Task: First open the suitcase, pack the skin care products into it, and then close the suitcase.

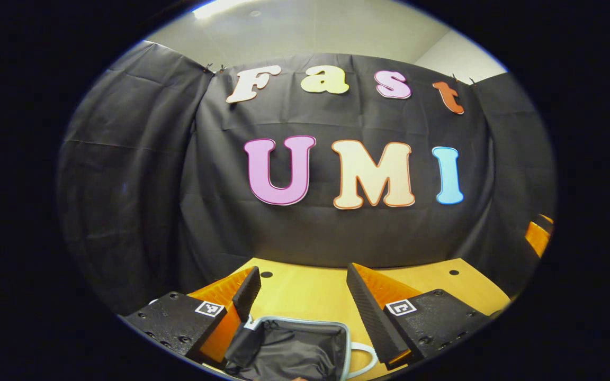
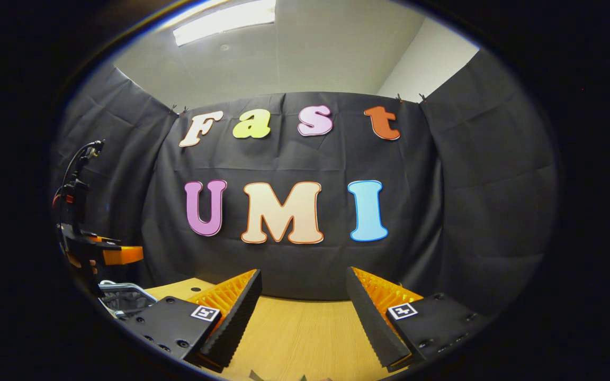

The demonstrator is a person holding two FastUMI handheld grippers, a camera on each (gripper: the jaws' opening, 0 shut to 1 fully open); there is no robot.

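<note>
Left gripper view: nearest, the left claw (image 1: 302, 304) has its fingers spread wide with nothing between them, raised above the open suitcase (image 1: 289, 346), which lies at the near edge of the wooden tabletop (image 1: 305, 288). The case shows a pale rim and a dark, crumpled fabric lining, with a pale loop, probably a handle, at its right side; whether any skin care products are inside cannot be told. Such a raised, open pose likely suits reaching for the next item or the lid. In the right gripper view, the right claw (image 2: 305, 312) is equally wide apart and empty over bare tabletop, the suitcase edge lying near left, and the other gripper held farther left. Beyond hangs the booth's black cloth wall (image 2: 469, 211).
</note>
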